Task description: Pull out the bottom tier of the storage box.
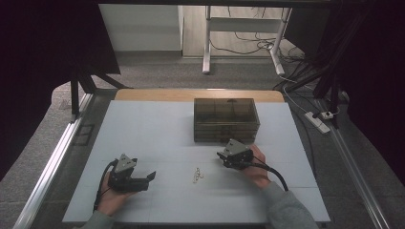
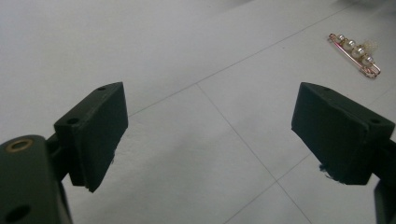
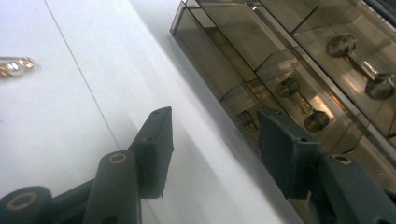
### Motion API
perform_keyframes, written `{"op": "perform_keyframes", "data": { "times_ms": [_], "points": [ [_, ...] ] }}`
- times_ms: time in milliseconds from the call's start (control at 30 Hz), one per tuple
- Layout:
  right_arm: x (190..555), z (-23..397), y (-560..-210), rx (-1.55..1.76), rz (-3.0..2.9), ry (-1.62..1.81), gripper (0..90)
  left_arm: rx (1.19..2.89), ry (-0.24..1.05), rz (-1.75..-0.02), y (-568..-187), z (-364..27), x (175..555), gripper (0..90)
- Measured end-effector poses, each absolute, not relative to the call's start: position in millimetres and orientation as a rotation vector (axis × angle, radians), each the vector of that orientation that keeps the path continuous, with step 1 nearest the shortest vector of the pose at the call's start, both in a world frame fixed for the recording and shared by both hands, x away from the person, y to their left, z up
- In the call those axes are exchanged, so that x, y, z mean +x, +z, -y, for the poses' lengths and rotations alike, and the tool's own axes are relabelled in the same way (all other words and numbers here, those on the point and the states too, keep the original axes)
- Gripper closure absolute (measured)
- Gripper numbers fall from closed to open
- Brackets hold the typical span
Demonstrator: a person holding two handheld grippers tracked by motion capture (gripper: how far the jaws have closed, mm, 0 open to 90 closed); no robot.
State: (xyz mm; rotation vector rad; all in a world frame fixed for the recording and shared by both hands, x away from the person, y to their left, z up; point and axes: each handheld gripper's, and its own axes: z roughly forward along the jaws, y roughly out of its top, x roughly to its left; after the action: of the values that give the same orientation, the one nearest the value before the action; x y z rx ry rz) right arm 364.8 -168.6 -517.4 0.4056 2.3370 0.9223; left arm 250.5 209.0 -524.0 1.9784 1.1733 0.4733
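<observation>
A gold pin with pearls lies on the white table between my two hands. It also appears at the upper right in the left gripper view as the pin, and at the left edge in the right gripper view as the pin. My left gripper rests low at the front left, open and empty, pointing toward the pin. My right gripper hovers just in front of a smoky see-through drawer box, open with nothing between its jaws. The box's drawers have metal knobs.
The table's wooden far edge runs behind the box. Metal frame rails flank the table on both sides. Cables and a power strip lie on the floor at the right. A cable trails from my right gripper.
</observation>
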Motion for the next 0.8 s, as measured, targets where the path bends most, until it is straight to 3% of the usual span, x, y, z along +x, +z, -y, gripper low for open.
{"op": "perform_keyframes", "data": {
  "times_ms": [800],
  "points": [
    [350,195,-510,0.599,-2.482,1.125,38.8,1.984,0.487,-1.155,-524,-208,250,11.8]
  ]
}}
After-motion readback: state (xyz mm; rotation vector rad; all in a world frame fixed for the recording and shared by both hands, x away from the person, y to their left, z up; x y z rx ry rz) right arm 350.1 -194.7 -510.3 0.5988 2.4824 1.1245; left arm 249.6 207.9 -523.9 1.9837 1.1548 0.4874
